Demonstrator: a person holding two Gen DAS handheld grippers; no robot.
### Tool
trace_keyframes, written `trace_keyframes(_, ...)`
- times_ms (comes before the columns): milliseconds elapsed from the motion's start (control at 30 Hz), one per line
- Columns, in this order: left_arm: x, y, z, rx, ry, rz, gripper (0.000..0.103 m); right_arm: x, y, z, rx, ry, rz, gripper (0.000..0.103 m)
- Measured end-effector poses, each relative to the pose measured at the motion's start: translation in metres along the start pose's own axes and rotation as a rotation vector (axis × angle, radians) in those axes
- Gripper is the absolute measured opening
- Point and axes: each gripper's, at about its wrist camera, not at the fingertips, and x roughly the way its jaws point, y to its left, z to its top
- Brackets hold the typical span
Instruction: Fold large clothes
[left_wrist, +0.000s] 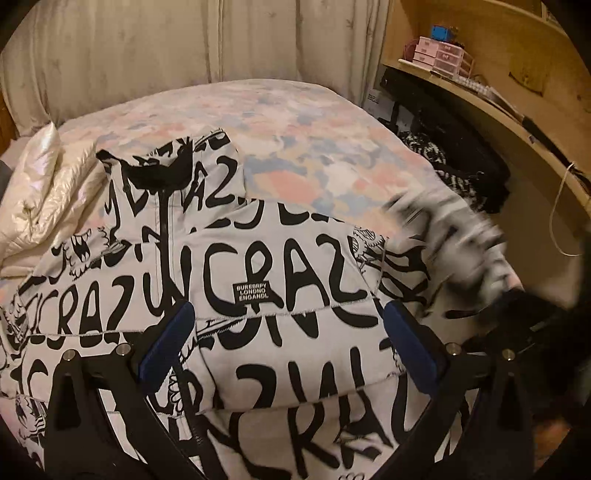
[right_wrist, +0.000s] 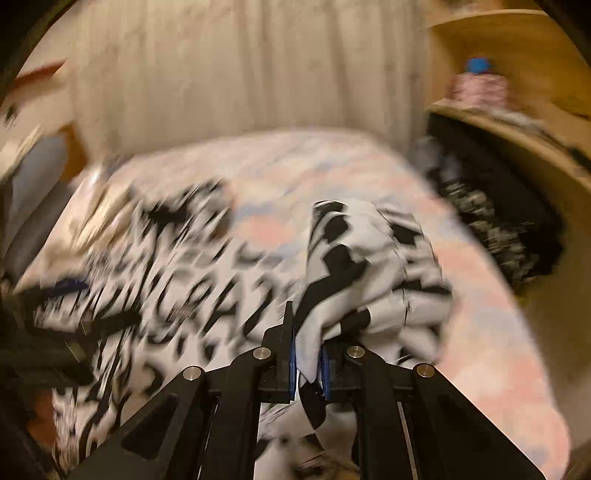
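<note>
A white puffer jacket (left_wrist: 258, 280) covered in black "CRAZY" lettering lies front up on the bed (left_wrist: 295, 122), its zipper running down the left half. My left gripper (left_wrist: 290, 332) hovers just over the chest, blue pads wide apart, open, gripping nothing. My right gripper (right_wrist: 308, 354) is shut on a fold of the jacket's right sleeve (right_wrist: 369, 266), which bunches up in front of the fingers. In the left wrist view that sleeve (left_wrist: 450, 229) is a lifted blur at the jacket's right side. The right wrist view is heavily motion-blurred.
A shiny white quilted garment (left_wrist: 40, 192) is heaped at the bed's left side. Cream curtains (left_wrist: 147, 48) hang behind. On the right a curved wooden desk (left_wrist: 517, 122) holds pink drawers (left_wrist: 439, 53), and dark clothes (left_wrist: 454, 162) are piled beneath it.
</note>
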Motion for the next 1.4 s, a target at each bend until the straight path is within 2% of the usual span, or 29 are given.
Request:
trace_keyframes(133,-0.003,0.007,-0.004,0.001,0.019,-0.078,0.101,0.025,0.025,-0.04,-0.024,0.109,0.02,0.01)
trace_keyframes(233,0.004,0.004,-0.005,-0.011,0.061,-0.187,0.101,0.035,0.023,-0.06,-0.009,0.168,0.047,0.013)
trace_keyframes(267,0.007,0.002,-0.005,-0.02,0.077,-0.219,0.101,0.033,0.015,-0.067,0.006,0.179,0.065,0.019)
trace_keyframes(333,0.013,-0.003,-0.006,-0.023,0.095,-0.251,0.101,0.025,0.004,-0.076,0.03,0.171,0.118,0.038)
trace_keyframes(400,0.019,-0.012,-0.008,-0.01,0.111,-0.253,0.101,0.01,-0.005,-0.081,0.039,0.135,0.155,0.067)
trace_keyframes(433,0.02,-0.015,-0.008,-0.002,0.117,-0.254,0.101,0.003,-0.005,-0.083,0.031,0.117,0.15,0.071)
trace_keyframes(633,0.033,-0.047,-0.009,0.079,0.16,-0.289,0.101,-0.046,-0.013,-0.081,-0.015,0.076,0.086,0.073)
trace_keyframes(767,0.045,-0.079,-0.01,0.168,0.194,-0.296,0.101,-0.061,-0.03,-0.089,0.003,0.078,-0.005,0.073)
trace_keyframes(967,0.084,-0.126,-0.006,0.275,0.265,-0.236,0.101,-0.061,-0.054,-0.101,0.077,0.107,-0.027,0.073)
trace_keyframes(1033,0.104,-0.135,-0.007,0.309,0.285,-0.168,0.101,-0.06,-0.058,-0.104,0.089,0.115,-0.03,0.073)
trace_keyframes(1067,0.113,-0.137,-0.008,0.322,0.298,-0.125,0.099,-0.06,-0.06,-0.105,0.089,0.117,-0.033,0.073)
trace_keyframes(1100,0.123,-0.138,-0.009,0.337,0.303,-0.083,0.083,-0.059,-0.059,-0.103,0.085,0.119,-0.037,0.073)
trace_keyframes(1133,0.127,-0.137,-0.01,0.338,0.308,-0.085,0.07,-0.06,-0.057,-0.104,0.081,0.118,-0.04,0.073)
trace_keyframes(1167,0.129,-0.133,-0.009,0.324,0.317,-0.112,0.035,-0.062,-0.057,-0.104,0.078,0.118,-0.039,0.073)
trace_keyframes(1200,0.128,-0.125,-0.006,0.301,0.317,-0.105,0.024,-0.064,-0.057,-0.105,0.076,0.119,-0.031,0.073)
trace_keyframes(1267,0.115,-0.108,0.001,0.271,0.237,-0.089,0.018,-0.065,-0.057,-0.106,0.072,0.119,-0.027,0.073)
trace_keyframes(1300,0.102,-0.097,0.007,0.263,0.172,-0.072,0.016,-0.066,-0.057,-0.107,0.068,0.117,-0.027,0.073)
trace_keyframes(1400,0.069,-0.061,0.024,0.208,0.054,-0.033,0.014,-0.066,-0.051,-0.106,0.071,0.105,-0.02,0.073)
